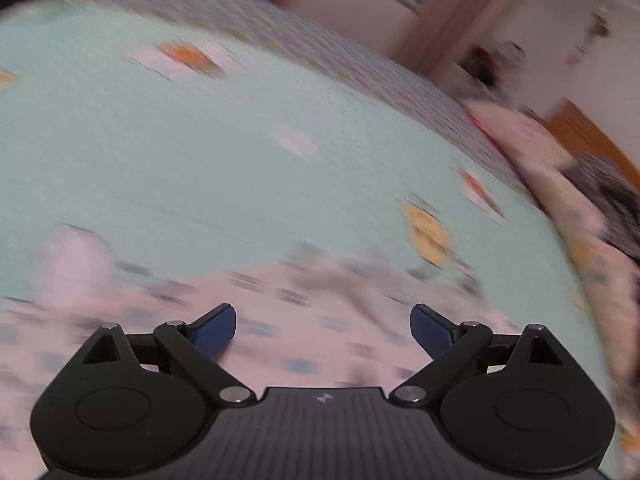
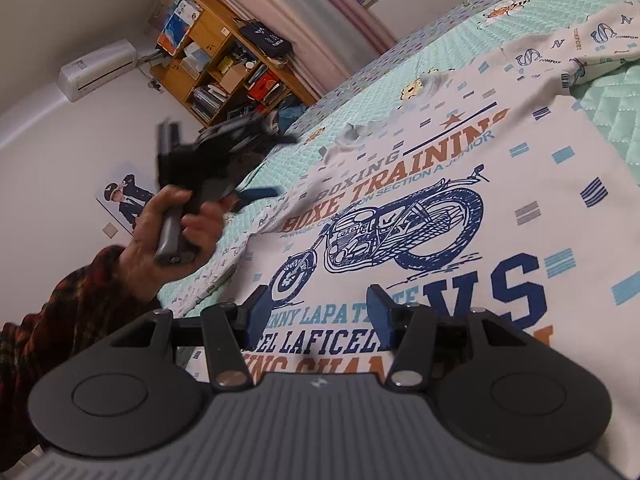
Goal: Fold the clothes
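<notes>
White printed shirt flat on mint quilt, wooden shelf beyond; left gripper and right gripper both open, empty.

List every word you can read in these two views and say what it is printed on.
"BOXING", "BOXE TRAINING", "VS": on the white motorcycle-print shirt.
"COMFORT": on the patterned garment beyond it.
The shirt's smaller lines are partly hidden by the right gripper's fingers.
Left wrist view: too blurred to read.
</notes>
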Available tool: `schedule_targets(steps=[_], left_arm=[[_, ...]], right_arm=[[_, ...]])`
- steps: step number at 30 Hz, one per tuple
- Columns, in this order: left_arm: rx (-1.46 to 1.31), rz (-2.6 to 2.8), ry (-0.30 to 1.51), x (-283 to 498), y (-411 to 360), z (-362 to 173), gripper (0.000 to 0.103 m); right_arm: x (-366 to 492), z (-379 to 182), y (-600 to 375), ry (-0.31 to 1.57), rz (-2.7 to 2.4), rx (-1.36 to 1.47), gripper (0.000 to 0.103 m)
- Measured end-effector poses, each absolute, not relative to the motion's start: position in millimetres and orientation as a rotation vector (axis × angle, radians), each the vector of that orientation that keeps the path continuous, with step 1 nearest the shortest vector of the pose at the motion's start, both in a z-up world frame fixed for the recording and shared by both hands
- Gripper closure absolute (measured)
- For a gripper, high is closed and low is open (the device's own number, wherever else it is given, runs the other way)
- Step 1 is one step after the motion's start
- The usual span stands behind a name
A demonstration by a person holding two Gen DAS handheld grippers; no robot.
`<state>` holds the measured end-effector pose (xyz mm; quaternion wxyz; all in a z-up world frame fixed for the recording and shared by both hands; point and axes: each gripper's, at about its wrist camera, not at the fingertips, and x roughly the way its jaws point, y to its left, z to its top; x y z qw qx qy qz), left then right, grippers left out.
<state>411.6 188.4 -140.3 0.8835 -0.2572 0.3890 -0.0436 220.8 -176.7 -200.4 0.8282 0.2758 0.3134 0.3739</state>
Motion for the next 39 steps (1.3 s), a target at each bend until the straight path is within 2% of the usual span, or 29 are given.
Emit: schedule_targets(steps=[4,7,13,18,21,27,31,34,36,37,38,39], left_arm=[[-0.5,-0.116,0.858,446.2,169.3,-166.0,0.007],[-0.437,0.046,0.818,477.1,185.9,-166.5,0.014],[-0.581,-0.015,0.744,462.2,199.8,-142.3,0.012],[-0.661,-0.212,0.831,473.4,164.5,-162.7,0.009],[-0.643,-0.153,0.817,501.1,163.2,-175.2,0.008],[-0.63,-0.044,0.722,505.2,187.0,-152.8,0.011],[-0.725,-0.225,0.755,488.2,178.0,-150.5,0.009],[-0.656,-0.231,0.778,493.4,156.7,-157.7,0.006],[-0.562,-0.117,0.799,504.7,152.1,-163.5,0.008],[-0.529,-0.054,0.807,510.4,154.4,-166.5,0.014],[-0.561,-0.051,0.801,508.0,160.8,-163.3,0.019],[-0.594,-0.051,0.793,505.2,167.4,-159.9,0.018]], right_arm=[[220.9,-203.0,-181.2,0.66,0.81,0.62,0.048],[221.3,-204.6,-184.1,0.658,0.822,0.642,0.048],[221.0,-206.0,-188.5,0.652,0.839,0.674,0.048],[220.6,-207.6,-192.1,0.649,0.851,0.699,0.048],[220.2,-207.7,-192.6,0.651,0.854,0.702,0.048],[220.9,-209.1,-193.5,0.652,0.863,0.71,0.048],[221.4,-209.5,-193.7,0.65,0.866,0.718,0.048],[221.8,-209.3,-193.0,0.651,0.865,0.72,0.048],[221.1,-208.6,-191.8,0.652,0.864,0.717,0.048],[221.1,-208.2,-191.5,0.653,0.863,0.714,0.048],[221.3,-207.8,-191.3,0.654,0.862,0.712,0.048],[221.4,-207.5,-191.4,0.656,0.861,0.71,0.048]])
